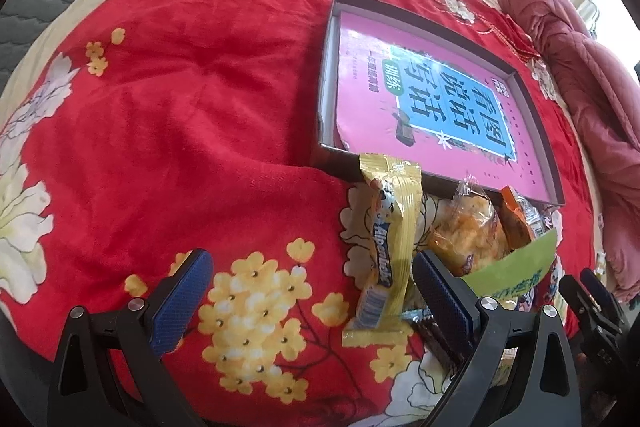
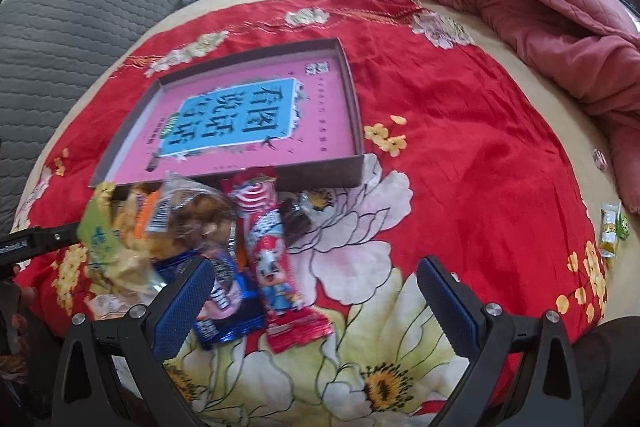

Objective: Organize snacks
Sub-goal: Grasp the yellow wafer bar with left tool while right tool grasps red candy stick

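While the snacks are still lying in a heap on the red floral blanket [image 1: 160, 107], nothing is sitting in the shallow cardboard box [image 2: 356, 115] yet, so the task is looking barely begun. The box is lying just beyond the heap with only a pink book [image 2: 240, 119] flat on its floor. I am judging it to be the place the snacks are meant for.

In the left wrist view, the yellow Alpenliebe candy pack [image 1: 388, 247] is leaning with its top end against the box's near wall, and beside it a clear bag of orange puffed snacks [image 1: 464, 231], an orange packet [image 1: 516, 219] and a green packet [image 1: 516, 267] are overlapping. In the right wrist view, the red lollipop-print wrapper [image 2: 276, 259] is lying lengthwise, its far end touching the box wall, with a blue packet [image 2: 228, 311] just to its left and a small dark wrapped sweet [image 2: 296, 219] to its right. Two small packets [image 2: 612, 231] are lying well apart at the blanket's right edge, so they are waiting to be gathered too.

The left gripper [image 1: 312, 295] is hovering with jaws wide apart, gripping nothing, its right finger next to the yellow pack. The right gripper [image 2: 316, 303] is likewise spread wide and empty, with the red wrapper lying between its fingers. Every snack is still left to move.
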Demonstrator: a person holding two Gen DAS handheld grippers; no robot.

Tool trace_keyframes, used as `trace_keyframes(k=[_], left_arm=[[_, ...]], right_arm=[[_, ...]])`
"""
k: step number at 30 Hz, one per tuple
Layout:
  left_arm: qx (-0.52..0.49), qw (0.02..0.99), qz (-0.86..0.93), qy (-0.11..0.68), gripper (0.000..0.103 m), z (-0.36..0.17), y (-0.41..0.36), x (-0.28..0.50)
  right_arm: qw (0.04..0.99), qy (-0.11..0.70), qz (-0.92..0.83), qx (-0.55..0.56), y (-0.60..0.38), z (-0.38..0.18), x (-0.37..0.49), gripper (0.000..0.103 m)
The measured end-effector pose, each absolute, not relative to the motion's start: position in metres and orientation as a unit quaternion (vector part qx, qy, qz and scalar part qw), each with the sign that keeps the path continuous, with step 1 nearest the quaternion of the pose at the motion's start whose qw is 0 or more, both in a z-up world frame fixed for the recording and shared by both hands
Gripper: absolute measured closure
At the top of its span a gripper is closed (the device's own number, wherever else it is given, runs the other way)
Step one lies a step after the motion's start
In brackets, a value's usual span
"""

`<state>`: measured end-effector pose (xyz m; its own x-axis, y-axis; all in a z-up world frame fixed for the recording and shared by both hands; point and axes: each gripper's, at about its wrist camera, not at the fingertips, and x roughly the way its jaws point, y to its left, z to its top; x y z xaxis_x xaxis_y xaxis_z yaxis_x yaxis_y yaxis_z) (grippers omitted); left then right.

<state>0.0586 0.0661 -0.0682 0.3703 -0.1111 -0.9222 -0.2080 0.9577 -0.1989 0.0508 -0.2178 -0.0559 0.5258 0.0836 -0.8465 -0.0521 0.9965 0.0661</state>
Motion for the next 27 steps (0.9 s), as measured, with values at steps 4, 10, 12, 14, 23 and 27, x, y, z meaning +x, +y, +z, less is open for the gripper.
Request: trace_keyframes(k=[4,10,12,14,23,27], left_arm=[[-0.148,0.811,0.016,0.566,0.003,-0.074,0.062,0.066],[-0.152,0.810,-0.004,0.567,0.008,-0.077,0.057,0.072],[-0.156,0.809,-0.013,0.567,0.016,-0.078,0.056,0.073],[-0.158,0.808,-0.020,0.567,0.029,-0.078,0.055,0.073],[-0.170,0.798,-0.052,0.575,0.065,-0.084,0.048,0.079],[-0.173,0.795,-0.068,0.577,0.082,-0.087,0.044,0.081]], right_arm=[[0.865,0.500,0.046,0.000,-0.212,-0.067,0.058,0.019],[0.860,0.503,0.082,-0.007,-0.201,-0.072,0.062,0.039],[0.862,0.497,0.099,-0.008,-0.196,-0.071,0.063,0.046],[0.862,0.494,0.111,-0.017,-0.191,-0.070,0.064,0.057],[0.862,0.487,0.141,-0.006,-0.189,-0.069,0.066,0.074],[0.862,0.485,0.146,0.015,-0.195,-0.067,0.068,0.075]])
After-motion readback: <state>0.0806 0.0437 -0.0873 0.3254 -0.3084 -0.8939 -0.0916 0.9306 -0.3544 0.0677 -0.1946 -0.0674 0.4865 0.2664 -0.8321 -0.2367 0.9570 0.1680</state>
